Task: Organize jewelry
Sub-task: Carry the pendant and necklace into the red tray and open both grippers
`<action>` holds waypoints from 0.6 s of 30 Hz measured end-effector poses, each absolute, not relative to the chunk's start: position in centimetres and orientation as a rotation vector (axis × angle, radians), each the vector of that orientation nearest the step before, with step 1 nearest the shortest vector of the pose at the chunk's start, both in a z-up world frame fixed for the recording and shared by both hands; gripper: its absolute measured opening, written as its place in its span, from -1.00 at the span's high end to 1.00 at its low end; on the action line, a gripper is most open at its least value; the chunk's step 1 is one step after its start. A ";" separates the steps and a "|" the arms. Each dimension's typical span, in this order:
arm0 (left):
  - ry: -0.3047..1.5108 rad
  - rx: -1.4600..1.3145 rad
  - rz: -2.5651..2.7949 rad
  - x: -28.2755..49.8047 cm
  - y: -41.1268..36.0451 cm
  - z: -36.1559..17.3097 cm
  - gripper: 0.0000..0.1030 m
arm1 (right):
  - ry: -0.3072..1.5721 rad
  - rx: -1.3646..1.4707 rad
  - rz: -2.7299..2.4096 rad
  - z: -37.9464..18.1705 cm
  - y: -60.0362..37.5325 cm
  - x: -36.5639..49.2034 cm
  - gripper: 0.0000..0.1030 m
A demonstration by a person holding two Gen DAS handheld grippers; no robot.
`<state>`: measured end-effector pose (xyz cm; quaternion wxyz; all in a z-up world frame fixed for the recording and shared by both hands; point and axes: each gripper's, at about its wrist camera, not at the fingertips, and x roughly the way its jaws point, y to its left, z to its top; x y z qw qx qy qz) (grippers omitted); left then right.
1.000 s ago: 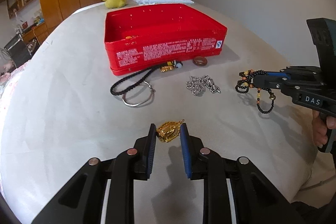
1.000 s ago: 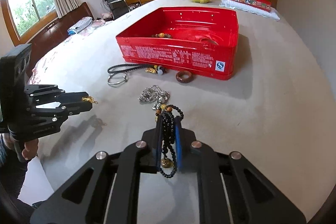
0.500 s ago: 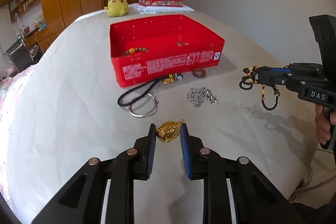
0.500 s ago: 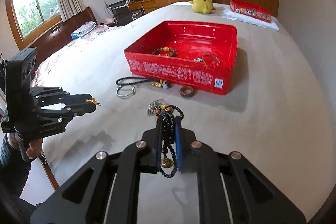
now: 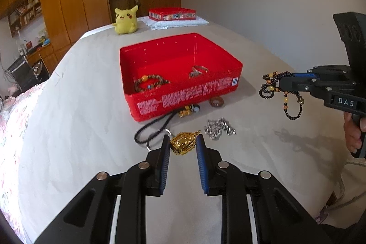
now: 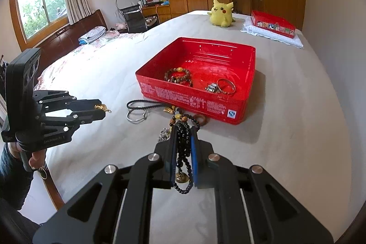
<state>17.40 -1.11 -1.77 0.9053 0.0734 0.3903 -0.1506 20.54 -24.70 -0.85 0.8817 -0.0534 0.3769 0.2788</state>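
Observation:
My left gripper (image 5: 183, 141) is shut on a gold pendant (image 5: 183, 143), held above the bed sheet; in the right wrist view the left gripper (image 6: 103, 110) shows that pendant (image 6: 101, 107) at its tips. My right gripper (image 6: 183, 132) is shut on a black bead necklace (image 6: 183, 143) that dangles below it; its beads (image 5: 278, 89) hang at the right of the left wrist view. Ahead lies an open red tin (image 5: 183, 97) holding a brown bead bracelet (image 5: 149, 82) and a metal bangle (image 6: 226, 85).
On the sheet before the tin lie a black cord with a key ring (image 5: 154, 129), a silver chain (image 5: 218, 128), a brown ring (image 5: 216, 102) and a small gold charm (image 5: 186, 111). A yellow plush toy (image 5: 125, 21) and a second red tin (image 5: 171, 13) sit at the far end.
Both grippers have risen with their jewelry, so the tin's inside and its contents now show. Neither grip has changed.

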 end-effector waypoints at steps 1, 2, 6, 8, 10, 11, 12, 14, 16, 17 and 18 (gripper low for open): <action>0.802 0.151 -0.312 17.7 -1.1 -1.5 0.56 | 0.784 -0.113 0.580 -0.7 -24.7 20.7 0.83; 0.799 0.153 -0.313 17.9 -1.0 -1.3 0.56 | 0.782 -0.117 0.579 -0.5 -24.7 21.0 0.83; 0.792 0.165 -0.322 19.5 -1.2 -0.5 0.56 | 0.774 -0.117 0.585 0.5 -24.5 22.4 0.83; 0.789 0.177 -0.325 20.2 -1.5 -0.3 0.56 | 0.770 -0.116 0.588 1.1 -24.3 23.1 0.83; 0.785 0.185 -0.327 21.1 -1.7 0.0 0.56 | 0.767 -0.117 0.592 1.6 -24.1 23.9 0.83; 0.784 0.185 -0.331 21.6 -1.8 0.1 0.56 | 0.764 -0.119 0.593 1.9 -24.0 24.4 0.83; 0.781 0.186 -0.331 22.0 -1.9 0.3 0.56 | 0.761 -0.121 0.595 2.2 -23.9 24.9 0.83; 0.774 0.186 -0.331 23.1 -2.0 0.6 0.56 | 0.759 -0.119 0.598 2.6 -23.7 26.0 0.83; 0.768 0.185 -0.330 24.1 -2.1 0.9 0.56 | 0.758 -0.117 0.600 2.9 -23.5 26.9 0.83; 0.765 0.185 -0.329 24.5 -2.2 1.1 0.56 | 0.757 -0.115 0.600 3.1 -23.3 27.6 0.83; 0.763 0.186 -0.328 25.1 -2.3 1.2 0.56 | 0.757 -0.111 0.601 3.2 -23.3 28.2 0.83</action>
